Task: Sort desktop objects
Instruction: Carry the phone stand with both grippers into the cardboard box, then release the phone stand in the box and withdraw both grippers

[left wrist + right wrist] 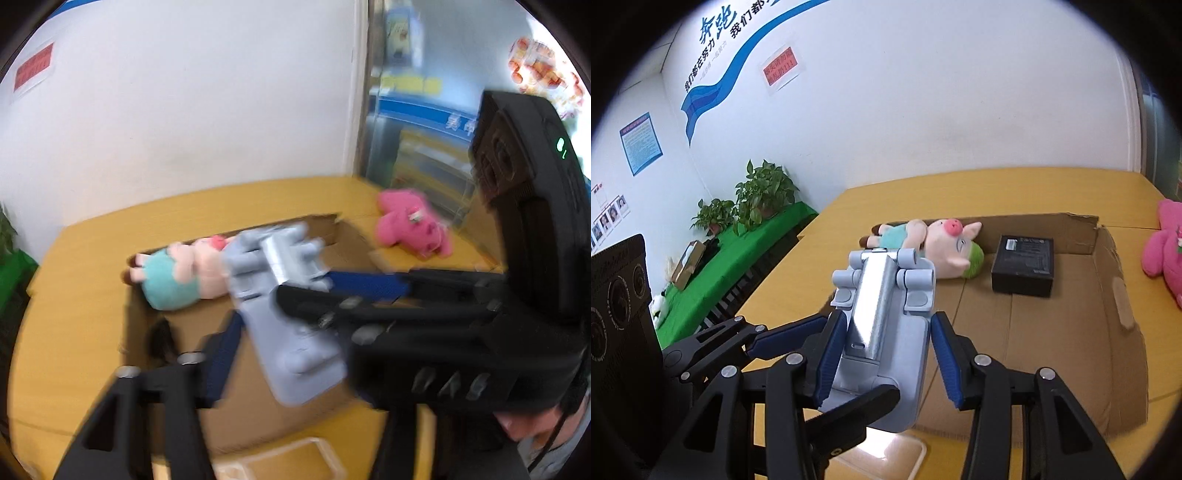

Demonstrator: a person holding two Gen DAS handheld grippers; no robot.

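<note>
The right gripper (890, 354) is holding a grey phone stand (886, 332) clamped between its jaws above the cardboard tray (1071, 332) on the tabletop (960, 184). The left gripper (258, 321) is pressing its jaws on the stand too, while a plush pig (934, 247) is lying in the tray

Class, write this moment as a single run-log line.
right gripper: shut on grey phone stand | left gripper: at the stand, grip unclear | cardboard tray: pig plush, black box

A grey phone stand (280, 295) sits blurred between blue pads, held by the right tongs (332, 291) reaching in from the right. Behind it a pig plush (177, 273) lies in a cardboard box (343, 243) on the yellow counter (74, 295). A pink plush (410, 225) lies on the counter beside the box.
</note>
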